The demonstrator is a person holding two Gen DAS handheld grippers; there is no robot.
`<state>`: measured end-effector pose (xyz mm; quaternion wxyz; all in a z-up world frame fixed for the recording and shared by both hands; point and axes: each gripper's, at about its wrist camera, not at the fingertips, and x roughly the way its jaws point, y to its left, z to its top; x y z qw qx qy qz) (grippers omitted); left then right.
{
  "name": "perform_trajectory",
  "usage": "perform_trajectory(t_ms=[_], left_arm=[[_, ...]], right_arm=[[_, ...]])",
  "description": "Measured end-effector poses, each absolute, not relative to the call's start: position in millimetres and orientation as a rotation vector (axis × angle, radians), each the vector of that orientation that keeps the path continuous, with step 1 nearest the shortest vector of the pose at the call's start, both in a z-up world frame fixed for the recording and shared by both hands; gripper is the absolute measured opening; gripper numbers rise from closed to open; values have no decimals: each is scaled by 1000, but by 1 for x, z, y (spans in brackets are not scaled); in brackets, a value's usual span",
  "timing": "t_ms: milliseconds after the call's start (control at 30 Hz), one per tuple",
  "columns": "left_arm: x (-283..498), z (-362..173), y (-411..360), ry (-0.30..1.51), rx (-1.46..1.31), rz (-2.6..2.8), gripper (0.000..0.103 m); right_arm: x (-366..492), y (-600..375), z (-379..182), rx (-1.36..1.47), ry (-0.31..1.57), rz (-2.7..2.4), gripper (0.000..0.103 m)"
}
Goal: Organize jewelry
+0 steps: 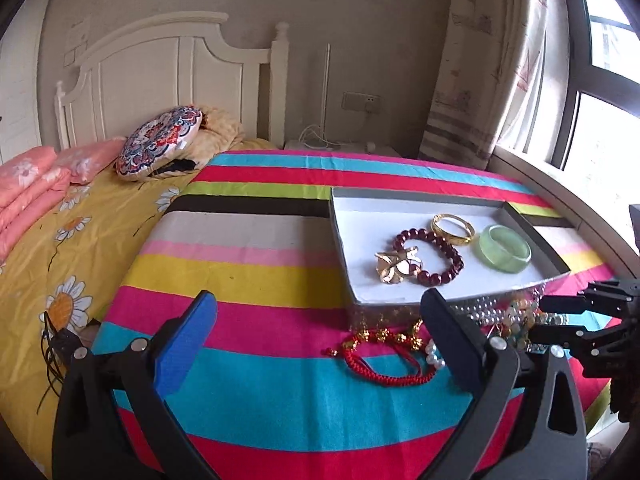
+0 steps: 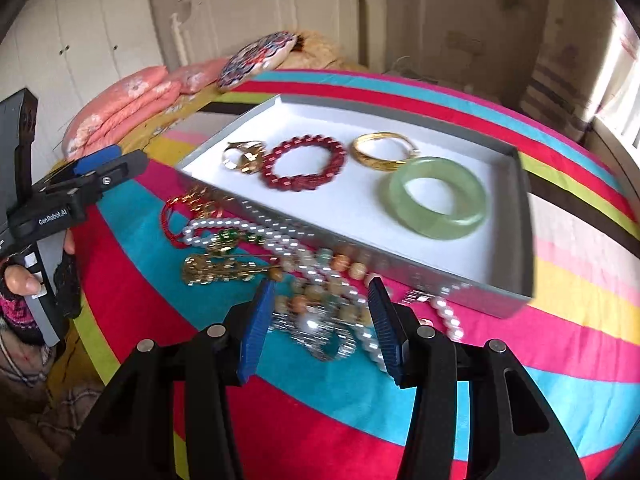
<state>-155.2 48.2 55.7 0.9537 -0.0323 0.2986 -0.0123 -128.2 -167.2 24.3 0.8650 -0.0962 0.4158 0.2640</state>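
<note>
Two tongs spread wide, gripping nothing, over jewelry on a striped bed.

Right tongs straddle blurred beads and pearls before the tray; left tongs, marked "GenRobot.AI" in the right view only, hide these behind one finger, showing just a red cord. Four pieces lie in the tray.

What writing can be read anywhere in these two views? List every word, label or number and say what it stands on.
"GenRobot.AI": white lettering on the black body of the left gripper, seen from the right wrist view.

Nothing else is readable. The grey box, the jewelry and the striped cloth show no lettering. The wall socket in the left wrist view is too small to tell.
</note>
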Motion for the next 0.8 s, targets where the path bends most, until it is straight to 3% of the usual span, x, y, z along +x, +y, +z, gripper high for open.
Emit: perform_trajectory(t_ms=[333, 400, 467, 567, 800], left_arm=[[-149, 48, 45, 654, -54, -48, 101], [-149, 48, 44, 649, -43, -48, 101], [-149, 48, 43, 652, -41, -50, 101], [-148, 47, 44, 657, -45, -53, 101], [-147, 47, 47, 663, -50, -59, 101]], right_arm=[[-141, -158, 15, -333, 841, 591, 53], [-145, -158, 16, -351, 813, 590, 47], [-148, -159, 18, -351, 797, 591, 28], [-154, -161, 24, -365, 767, 605, 10], [-154, -164, 30, -351, 752, 595, 7]])
